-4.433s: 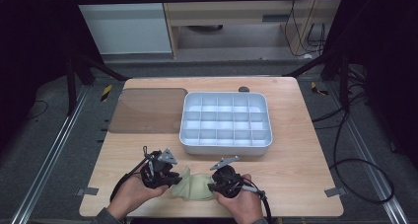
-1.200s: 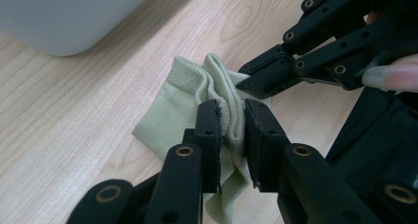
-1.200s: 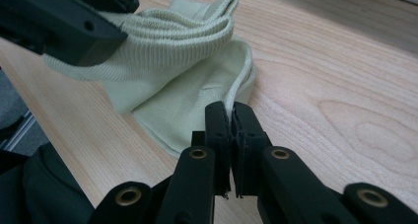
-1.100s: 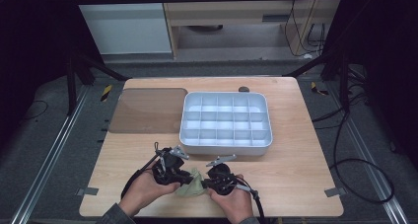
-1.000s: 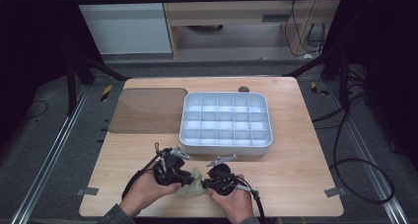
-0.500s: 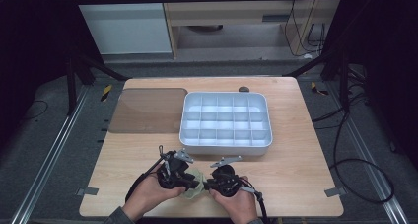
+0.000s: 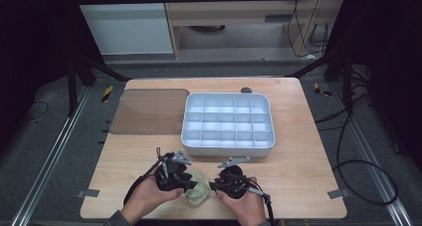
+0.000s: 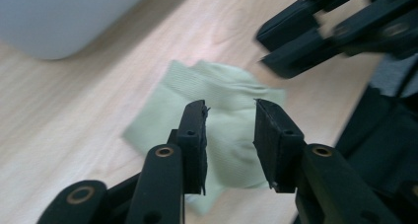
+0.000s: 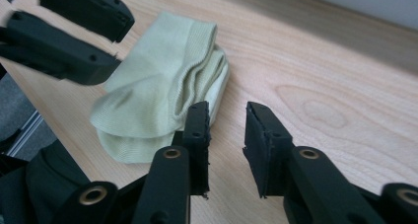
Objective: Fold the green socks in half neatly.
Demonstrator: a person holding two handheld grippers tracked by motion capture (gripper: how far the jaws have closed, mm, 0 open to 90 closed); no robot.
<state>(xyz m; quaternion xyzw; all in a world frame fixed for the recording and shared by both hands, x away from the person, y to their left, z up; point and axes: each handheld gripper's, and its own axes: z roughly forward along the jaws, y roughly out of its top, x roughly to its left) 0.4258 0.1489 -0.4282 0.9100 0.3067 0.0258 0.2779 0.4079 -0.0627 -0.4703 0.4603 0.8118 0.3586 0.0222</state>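
Note:
A pale green sock [image 7: 198, 187], folded over on itself, lies on the wooden table near its front edge. My left gripper [image 7: 191, 182] points at it from the left, and its jaws have just been opening. In the left gripper view the left gripper [image 8: 230, 118] hovers over the sock [image 8: 222, 98] without pinching it. My right gripper [image 7: 212, 185] faces it from the right, its jaws also just opening. In the right gripper view the right gripper [image 9: 227, 118] has bare wood in its gap, with the sock [image 9: 157, 86] to its left.
A white tray [image 7: 227, 147] with several compartments stands just behind the hands. A brown mat [image 7: 149, 111] lies at the back left. A small dark object [image 7: 246, 90] sits at the table's far edge. Bare wood spreads to the right of the hands.
The sock, earlier stretched wider between the hands, now lies folded and smaller. Both grippers' jaws have come off it, and the hands sit slightly farther apart than a second ago.

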